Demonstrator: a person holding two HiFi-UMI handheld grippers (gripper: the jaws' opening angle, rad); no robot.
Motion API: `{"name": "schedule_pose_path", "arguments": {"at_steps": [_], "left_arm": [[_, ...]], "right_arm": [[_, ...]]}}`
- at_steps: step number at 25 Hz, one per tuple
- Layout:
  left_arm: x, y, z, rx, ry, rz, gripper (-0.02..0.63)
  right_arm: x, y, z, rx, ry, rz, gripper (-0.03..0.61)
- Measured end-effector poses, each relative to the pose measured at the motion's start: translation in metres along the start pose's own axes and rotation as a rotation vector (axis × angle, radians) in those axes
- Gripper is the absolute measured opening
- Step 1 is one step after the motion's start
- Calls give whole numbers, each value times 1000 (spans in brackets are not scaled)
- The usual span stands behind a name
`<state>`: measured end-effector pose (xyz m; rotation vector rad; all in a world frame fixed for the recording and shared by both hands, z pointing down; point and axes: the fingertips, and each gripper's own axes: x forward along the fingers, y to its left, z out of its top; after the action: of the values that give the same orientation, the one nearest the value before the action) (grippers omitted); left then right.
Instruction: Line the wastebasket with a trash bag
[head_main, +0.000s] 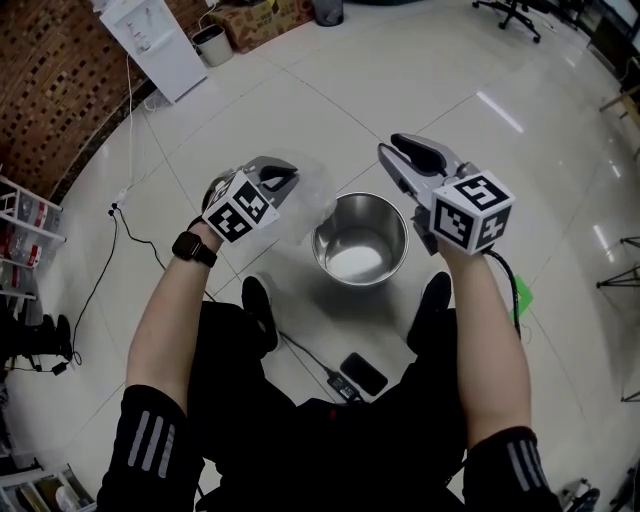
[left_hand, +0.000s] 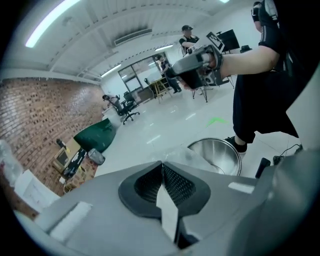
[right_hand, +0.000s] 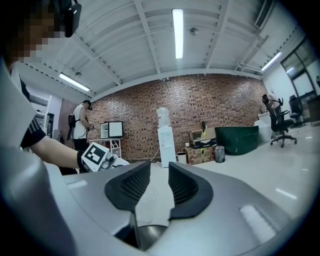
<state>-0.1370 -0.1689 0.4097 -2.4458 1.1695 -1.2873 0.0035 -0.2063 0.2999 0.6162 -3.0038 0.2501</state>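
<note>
Wastebasket (head_main: 372, 212) of bare steel upright on pale floor (head_main: 450, 100), just ahead of two black shoes (head_main: 258, 300). Left gripper (head_main: 283, 180) clenched on thin clear trash bag (head_main: 308, 200), raised beside left rim, film hanging loose. Right gripper (head_main: 392, 146) raised near right rim, jaws parted, gripping nothing.

The round, shiny steel wastebasket (head_main: 372, 218) stood upright on the pale floor (head_main: 420, 90), its mouth open and unlined. The thin, clear trash bag (head_main: 308, 192), crumpled and barely visible, hung just left of the wastebasket's rim, pinched in the closed jaws of my left gripper (head_main: 279, 179).
</note>
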Motion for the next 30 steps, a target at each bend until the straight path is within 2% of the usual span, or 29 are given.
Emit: {"name": "schedule_pose_path", "arguments": {"at_steps": [5, 8, 11, 16, 23, 27, 30], "left_arm": [[13, -25, 64, 54, -117, -48, -6], [36, -55, 85, 33, -173, -107, -6], [61, -90, 91, -6, -194, -173, -6], [108, -141, 71, -61, -143, -281, -5], [168, -206, 23, -131, 0, -424, -4], [184, -230, -3, -169, 62, -500, 84], [175, -226, -1, -166, 24, -499, 135]], "right_arm": [[-2, -3, 7, 8, -19, -13, 126], [-3, -7, 9, 15, -27, -25, 126], [-8, -12, 10, 23, -34, -40, 126], [-12, -20, 9, 19, -29, -53, 126], [-8, -22, 1, 20, -2, -54, 124], [-5, -20, -2, 15, 15, -47, 124], [-1, -21, -10, 16, 47, -31, 124]]}}
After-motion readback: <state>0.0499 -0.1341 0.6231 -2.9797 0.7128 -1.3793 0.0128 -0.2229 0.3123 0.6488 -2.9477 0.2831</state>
